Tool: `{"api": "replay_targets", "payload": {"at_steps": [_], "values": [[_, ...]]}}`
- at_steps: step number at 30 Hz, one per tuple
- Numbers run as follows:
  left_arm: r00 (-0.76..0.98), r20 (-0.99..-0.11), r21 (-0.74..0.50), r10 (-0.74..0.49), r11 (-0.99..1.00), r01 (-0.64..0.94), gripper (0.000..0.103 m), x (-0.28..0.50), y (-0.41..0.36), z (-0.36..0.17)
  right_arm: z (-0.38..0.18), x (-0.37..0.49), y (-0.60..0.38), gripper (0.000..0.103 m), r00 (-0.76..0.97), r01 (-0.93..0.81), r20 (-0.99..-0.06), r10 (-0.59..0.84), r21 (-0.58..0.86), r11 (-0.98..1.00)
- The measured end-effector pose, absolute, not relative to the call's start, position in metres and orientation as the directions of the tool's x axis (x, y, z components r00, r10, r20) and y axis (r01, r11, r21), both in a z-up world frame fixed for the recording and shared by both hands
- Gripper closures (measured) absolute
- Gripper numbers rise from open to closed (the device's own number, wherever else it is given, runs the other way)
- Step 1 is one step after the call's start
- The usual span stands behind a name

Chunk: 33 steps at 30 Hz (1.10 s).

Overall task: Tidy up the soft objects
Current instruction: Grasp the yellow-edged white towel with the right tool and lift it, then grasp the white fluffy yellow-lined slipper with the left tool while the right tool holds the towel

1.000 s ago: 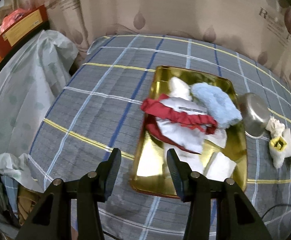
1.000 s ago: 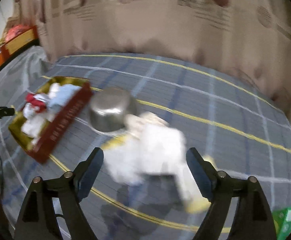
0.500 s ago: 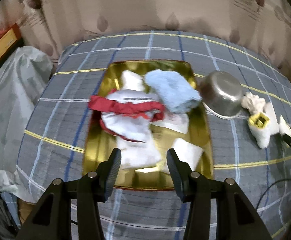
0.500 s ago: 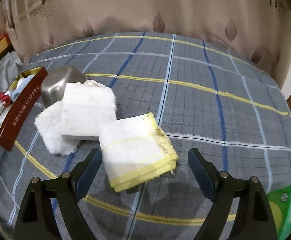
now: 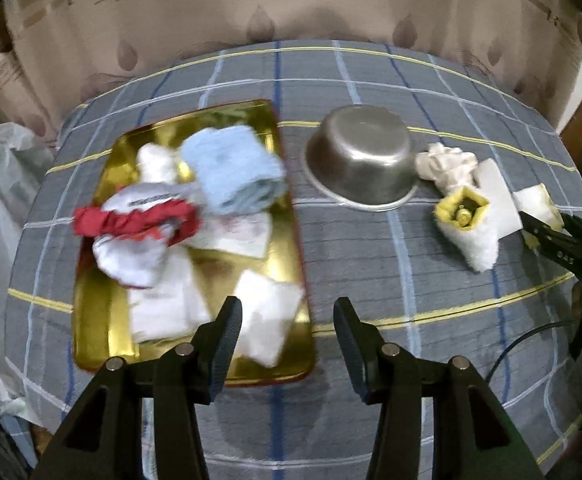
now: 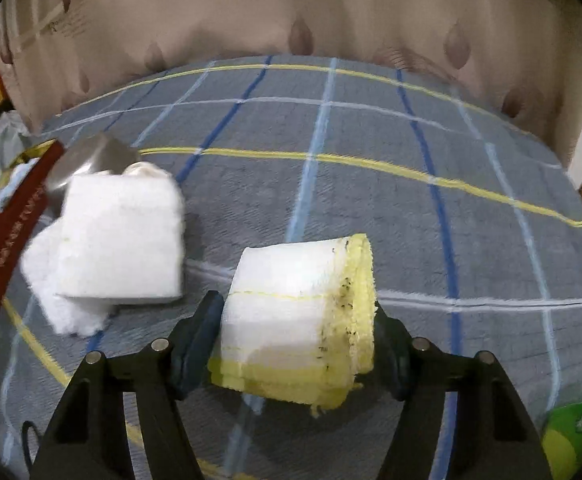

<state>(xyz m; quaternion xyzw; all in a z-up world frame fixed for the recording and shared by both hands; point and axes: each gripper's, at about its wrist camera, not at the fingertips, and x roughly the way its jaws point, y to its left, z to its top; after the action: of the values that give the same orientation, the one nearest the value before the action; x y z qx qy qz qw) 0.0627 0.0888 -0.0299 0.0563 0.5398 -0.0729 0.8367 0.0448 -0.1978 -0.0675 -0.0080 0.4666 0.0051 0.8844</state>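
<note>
My right gripper (image 6: pixel 295 320) is closing its jaws on a folded white cloth with yellow edges (image 6: pixel 299 292). Both pads press its sides and it bulges upward between them. In the left wrist view the same gripper (image 5: pixel 547 228) sits at the far right over that cloth (image 5: pixel 537 200). My left gripper (image 5: pixel 287 316) hangs open and empty above the near right corner of a gold tray (image 5: pixel 99 312). The tray holds a light blue towel (image 5: pixel 235 172), a red and white garment (image 5: pixel 139 220) and white cloths (image 5: pixel 267 316).
An upturned steel bowl (image 5: pixel 363 160) stands right of the tray. Beside it lie a folded white towel (image 6: pixel 119 240), a fluffy white piece (image 6: pixel 51 280) and a crumpled white rag (image 5: pixel 447 160). A green packet (image 6: pixel 579 428) lies near right. A curtain backs the checked cover.
My left gripper has drifted right along the tray's near edge, still open. My right gripper has come down and closed around the yellow-edged cloth, which lay flat before and now bunches.
</note>
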Motion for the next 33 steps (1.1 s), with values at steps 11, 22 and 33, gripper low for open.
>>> {"api": "replay_targets", "payload": {"at_steps": [11, 22, 33], "values": [[0.408, -0.899, -0.041, -0.159, 0.958, 0.284, 0.054, 0.067, 0.038, -0.025, -0.067, 0.082, -0.256, 0.04, 0.594, 0.097, -0.797, -0.111, -0.065, 0.993], [0.373, -0.878, -0.15, -0.301, 0.911, 0.384, 0.054, 0.071, -0.017, -0.04, -0.073, 0.089, -0.269, 0.036, 0.594, 0.126, -0.801, -0.077, -0.003, 0.992], [0.361, -0.889, -0.108, -0.281, 0.896, 0.431, 0.054, 0.091, -0.055, -0.069, -0.074, 0.09, -0.269, 0.036, 0.592, 0.121, -0.803, -0.074, -0.002, 0.993]]}}
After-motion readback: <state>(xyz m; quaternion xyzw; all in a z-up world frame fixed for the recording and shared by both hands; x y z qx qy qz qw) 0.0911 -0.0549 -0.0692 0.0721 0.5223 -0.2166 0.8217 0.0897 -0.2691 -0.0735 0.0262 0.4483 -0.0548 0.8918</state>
